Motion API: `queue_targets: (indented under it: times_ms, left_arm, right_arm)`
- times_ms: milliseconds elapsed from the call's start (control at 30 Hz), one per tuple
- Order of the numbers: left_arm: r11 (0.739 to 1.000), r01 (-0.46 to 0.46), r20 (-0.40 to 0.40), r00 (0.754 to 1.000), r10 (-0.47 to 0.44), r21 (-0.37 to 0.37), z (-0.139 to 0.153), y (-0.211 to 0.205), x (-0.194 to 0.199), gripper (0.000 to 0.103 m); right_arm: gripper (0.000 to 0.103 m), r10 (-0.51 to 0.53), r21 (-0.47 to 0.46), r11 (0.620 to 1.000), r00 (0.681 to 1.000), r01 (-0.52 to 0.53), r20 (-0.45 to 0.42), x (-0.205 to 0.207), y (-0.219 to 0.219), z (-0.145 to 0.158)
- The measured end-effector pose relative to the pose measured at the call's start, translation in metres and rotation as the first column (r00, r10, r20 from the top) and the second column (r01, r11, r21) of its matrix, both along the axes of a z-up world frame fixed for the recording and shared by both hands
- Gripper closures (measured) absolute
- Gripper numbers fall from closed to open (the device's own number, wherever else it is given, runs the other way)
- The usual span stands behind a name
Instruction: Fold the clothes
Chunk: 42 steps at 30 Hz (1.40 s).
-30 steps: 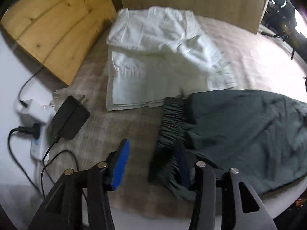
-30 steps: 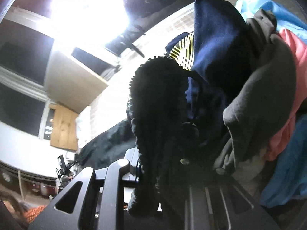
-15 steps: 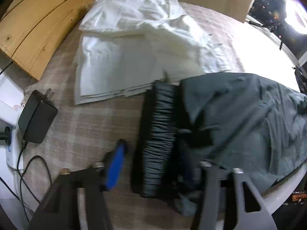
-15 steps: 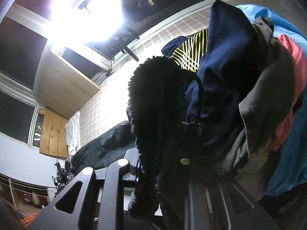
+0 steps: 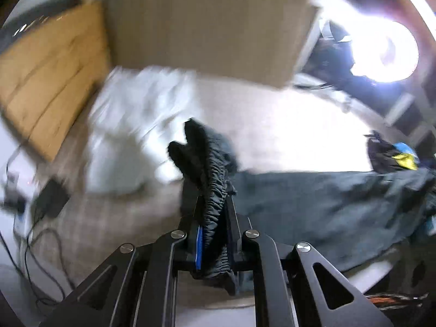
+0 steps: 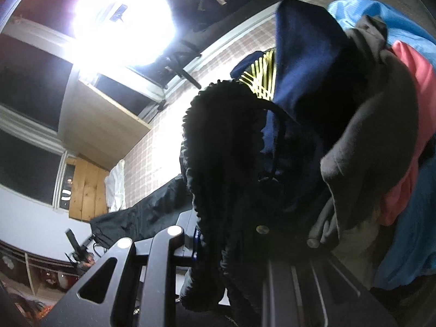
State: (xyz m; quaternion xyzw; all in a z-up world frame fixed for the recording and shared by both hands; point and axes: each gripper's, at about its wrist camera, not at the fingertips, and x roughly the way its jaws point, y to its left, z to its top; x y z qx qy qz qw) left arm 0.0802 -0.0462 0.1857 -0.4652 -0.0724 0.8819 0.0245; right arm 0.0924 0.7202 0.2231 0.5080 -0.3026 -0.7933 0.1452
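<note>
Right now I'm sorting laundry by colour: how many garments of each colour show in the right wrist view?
Dark green-black: 1
Navy: 1
Grey: 1
Pink: 1
Blue: 1
White: 1
Yellow-striped: 1
Total: 7

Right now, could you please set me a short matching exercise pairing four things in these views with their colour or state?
Things:
1. left gripper
2. folded garment on the bed
3. adapter near the cables
4. striped cloth in the clothes pile

Colour or state:
A. yellow stripes on dark
B. shut on the dark elastic waistband
C. white
D. black

Pairs: 1-B, 2-C, 3-D, 4-A
</note>
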Motion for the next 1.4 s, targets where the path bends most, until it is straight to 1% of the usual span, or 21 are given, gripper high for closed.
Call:
queue_targets:
  times_ms: [100,167,200,233,300,367,433,500,600,633,667,767,900,933,1033,1100,1133,1167,1200,1300,1400]
  left_arm:
    - [0.993,0.12,-0.053,0.991,-0.119,0.013,0.027,0.071,-0.009,0.092]
    - [0.976,0.208,-0.083,0.976,-0.203,0.059,0.034,0.12,-0.018,0.092]
    - [0.963,0.252,-0.099,0.965,-0.243,0.094,0.035,0.145,-0.025,0.092]
    - [0.945,0.303,-0.111,0.951,-0.29,0.126,0.034,0.174,-0.031,0.092]
    - [0.89,0.422,-0.118,0.906,-0.407,0.171,0.025,0.241,-0.042,0.092]
    - [0.841,0.509,-0.115,0.861,-0.496,0.183,0.01,0.299,-0.05,0.092]
    - [0.785,0.585,-0.115,0.811,-0.574,0.206,-0.007,0.367,-0.058,0.092]
    - [0.746,0.629,-0.119,0.776,-0.62,0.219,-0.02,0.418,-0.061,0.092]
    - [0.692,0.689,-0.132,0.722,-0.679,0.216,-0.036,0.488,-0.058,0.092]
    - [0.674,0.707,-0.138,0.705,-0.696,0.214,-0.039,0.507,-0.055,0.092]
    - [0.657,0.721,-0.142,0.69,-0.71,0.22,-0.042,0.523,-0.051,0.092]
    - [0.622,0.748,-0.163,0.66,-0.733,0.233,-0.044,0.558,-0.041,0.092]
    - [0.596,0.767,-0.217,0.64,-0.737,0.238,-0.038,0.579,-0.033,0.092]
    - [0.595,0.77,-0.23,0.637,-0.736,0.229,-0.038,0.582,-0.032,0.092]
    - [0.612,0.774,-0.262,0.632,-0.729,0.165,-0.046,0.597,-0.027,0.092]
    - [0.625,0.764,-0.273,0.643,-0.715,0.162,-0.055,0.603,-0.027,0.091]
    - [0.63,0.76,-0.282,0.647,-0.709,0.159,-0.058,0.605,-0.027,0.091]
    - [0.634,0.759,-0.299,0.645,-0.704,0.145,-0.06,0.607,-0.025,0.09]
    - [0.64,0.759,-0.317,0.64,-0.7,0.117,-0.06,0.609,-0.022,0.09]
    - [0.661,0.75,-0.359,0.624,-0.694,0.025,-0.06,0.617,-0.008,0.089]
    - [0.68,0.731,-0.389,0.613,-0.688,-0.05,-0.058,0.625,0.005,0.089]
  right_arm:
    - [0.084,0.027,-0.028,0.999,0.999,-0.028,-0.022,-0.004,0.001,0.001]
    - [0.084,0.055,-0.051,0.997,0.998,-0.057,-0.042,-0.005,0.0,0.002]
    - [0.084,0.068,-0.06,0.996,0.997,-0.071,-0.048,-0.005,0.0,0.002]
    - [0.084,0.082,-0.067,0.994,0.995,-0.085,-0.053,-0.006,0.0,0.002]
    - [0.084,0.102,-0.071,0.992,0.994,-0.105,-0.047,-0.008,0.001,0.0]
    - [0.084,0.119,-0.076,0.99,0.992,-0.121,-0.033,-0.016,0.003,-0.005]
    - [0.084,0.134,-0.084,0.987,0.991,-0.135,-0.015,-0.022,0.022,-0.011]
    - [0.083,0.151,-0.092,0.984,0.989,-0.15,0.004,-0.027,0.043,-0.018]
    - [0.082,0.189,-0.093,0.978,0.981,-0.185,0.039,-0.034,0.025,-0.022]
    - [0.082,0.191,-0.094,0.978,0.98,-0.186,0.046,-0.035,0.027,-0.025]
    - [0.082,0.193,-0.095,0.978,0.98,-0.188,0.053,-0.036,0.028,-0.028]
    - [0.082,0.2,-0.099,0.976,0.977,-0.192,0.074,-0.039,0.034,-0.036]
    - [0.082,0.209,-0.104,0.975,0.973,-0.198,0.102,-0.043,0.04,-0.047]
    - [0.081,0.211,-0.106,0.974,0.971,-0.2,0.109,-0.044,0.042,-0.05]
    - [0.079,0.219,-0.109,0.973,0.968,-0.206,0.126,-0.047,0.046,-0.057]
    - [0.078,0.226,-0.106,0.971,0.967,-0.214,0.118,-0.051,0.046,-0.056]
    - [0.075,0.229,-0.105,0.97,0.967,-0.218,0.114,-0.053,0.046,-0.055]
    - [0.074,0.234,-0.105,0.969,0.966,-0.223,0.109,-0.054,0.045,-0.054]
    - [0.073,0.237,-0.105,0.968,0.966,-0.227,0.103,-0.055,0.045,-0.053]
    - [0.067,0.244,-0.093,0.967,0.967,-0.236,0.08,-0.056,0.044,-0.045]
    - [0.061,0.267,-0.023,0.964,0.961,-0.266,0.065,-0.057,0.035,-0.035]
